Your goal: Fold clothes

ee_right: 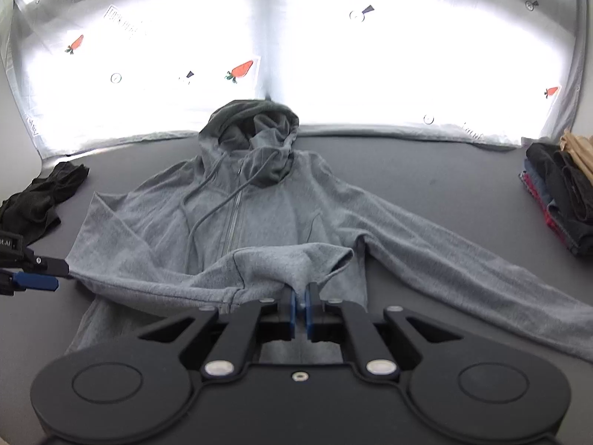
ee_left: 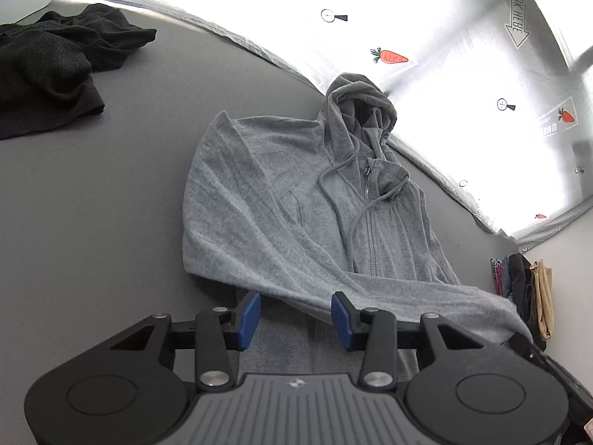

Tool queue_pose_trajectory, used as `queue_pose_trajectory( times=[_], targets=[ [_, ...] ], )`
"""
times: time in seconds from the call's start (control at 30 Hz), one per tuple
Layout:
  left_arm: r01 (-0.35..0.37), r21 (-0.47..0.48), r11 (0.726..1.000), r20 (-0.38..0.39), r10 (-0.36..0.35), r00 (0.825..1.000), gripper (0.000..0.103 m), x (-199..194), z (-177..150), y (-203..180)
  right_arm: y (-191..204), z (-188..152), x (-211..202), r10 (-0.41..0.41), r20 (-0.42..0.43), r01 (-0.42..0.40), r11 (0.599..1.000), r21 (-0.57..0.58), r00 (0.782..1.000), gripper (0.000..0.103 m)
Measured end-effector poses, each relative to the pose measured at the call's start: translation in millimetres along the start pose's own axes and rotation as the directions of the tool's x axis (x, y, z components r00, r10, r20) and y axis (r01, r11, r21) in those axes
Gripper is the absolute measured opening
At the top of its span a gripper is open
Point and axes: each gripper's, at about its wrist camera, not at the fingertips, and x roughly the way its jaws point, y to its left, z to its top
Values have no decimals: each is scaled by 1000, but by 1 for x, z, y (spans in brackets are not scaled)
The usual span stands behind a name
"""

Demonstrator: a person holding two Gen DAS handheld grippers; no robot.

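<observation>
Only rightward: right gripper (ee_right: 301, 306) fingers pinching hoodie (ee_right: 259, 200) cuff; left gripper (ee_left: 295, 319) fingers apart.

The left tongs (ee_left: 295, 320) are built of matte black plastic, with two blue rectangular pads (ee_left: 249, 319) set at the tips of the fingers. Each finger is carried on black link arms fastened by round silver screws (ee_left: 214, 377). Two large black round housings with a raised circle on each are seen at either side of the base, and between them a grey ribbed plate (ee_left: 296, 404) with a small pale mark is fitted. The right tongs (ee_right: 300, 307) are made the same way, with blue pads, black link arms and silver screws (ee_right: 378, 366), but a plain black base with one small silver screw (ee_right: 299, 375) at its middle is shown.
</observation>
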Motion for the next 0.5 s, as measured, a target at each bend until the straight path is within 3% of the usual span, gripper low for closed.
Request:
queue_pose_trajectory(
  times=[0.07, 0.17, 0.27, 0.4, 0.47, 0.5],
  targets=[
    [2, 42, 999, 13, -3, 1000, 48, 5, 11, -9, -11, 34, -1, -67, 111, 72, 997, -41, 992, 5],
    [0, 108, 994, 21, -2, 1000, 51, 20, 24, -24, -36, 74, -7, -125, 254, 138, 990, -33, 959, 5],
    [-5, 126, 992, 5, 4, 1000, 51, 42, 33, -32, -68, 99, 12, -172, 279, 179, 984, -2, 945, 6],
    [-88, 189, 978, -3, 90, 996, 51, 69, 41, -40, -109, 93, 74, -204, 127, 196, 978, 73, 971, 8],
    [-134, 231, 964, -3, 138, 990, 53, 80, 45, -42, -128, 80, 117, -214, -30, 216, 967, 132, 976, 19],
    [-151, 252, 956, -4, 157, 988, 55, 86, 45, -42, -134, 72, 131, -230, -85, 241, 959, 152, 969, 31]
  ],
)
